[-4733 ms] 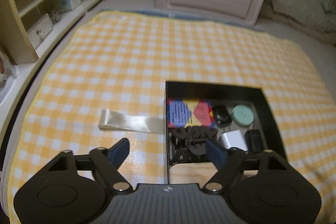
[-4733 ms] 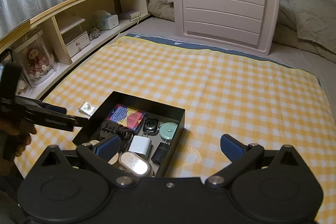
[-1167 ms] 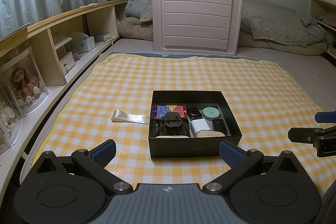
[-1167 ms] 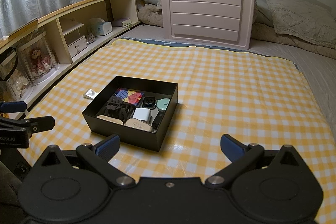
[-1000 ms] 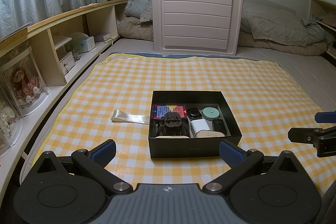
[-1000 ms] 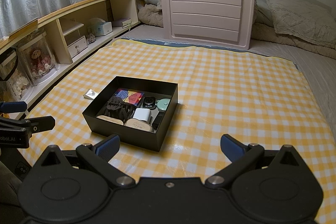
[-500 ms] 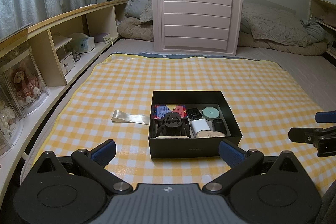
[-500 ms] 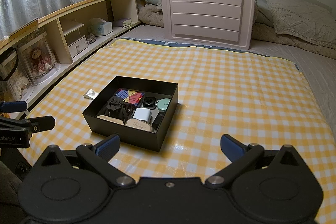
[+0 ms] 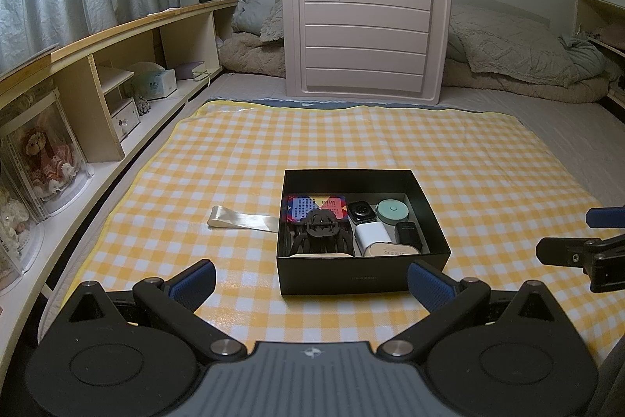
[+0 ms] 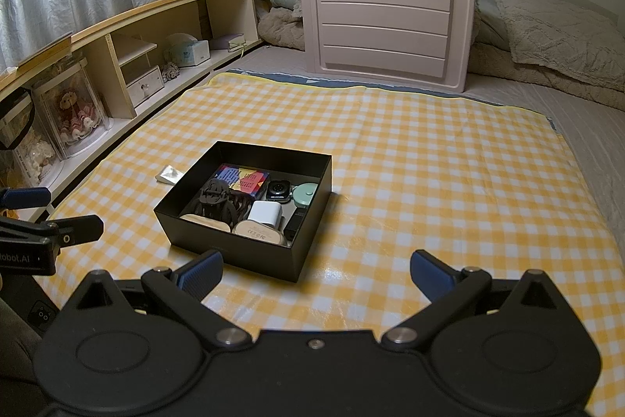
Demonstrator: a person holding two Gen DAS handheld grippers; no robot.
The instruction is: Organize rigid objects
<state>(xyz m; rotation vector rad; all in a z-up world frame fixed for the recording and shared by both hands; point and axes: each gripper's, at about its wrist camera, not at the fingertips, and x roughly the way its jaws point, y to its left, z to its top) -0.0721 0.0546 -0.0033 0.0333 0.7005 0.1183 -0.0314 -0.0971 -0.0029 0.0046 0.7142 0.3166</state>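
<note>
Black box (image 9: 363, 278) | square, open-topped, packed with small items | both tools spread wide, empty

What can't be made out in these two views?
- Silver strip: right wrist view shows only its end; the box wall hides the rest.
- Tan case: print too small, both views.
- Right gripper: cut off by the left wrist view's edge.
- Box floor under the black clip: covered.

The left gripper (image 9: 310, 278) is held low and level, its blue-padded fingers (image 9: 194, 278) spread wide with nothing between them. The right gripper (image 10: 316, 270), at its 3 o'clock, is spread just as wide, likewise bare.
</note>
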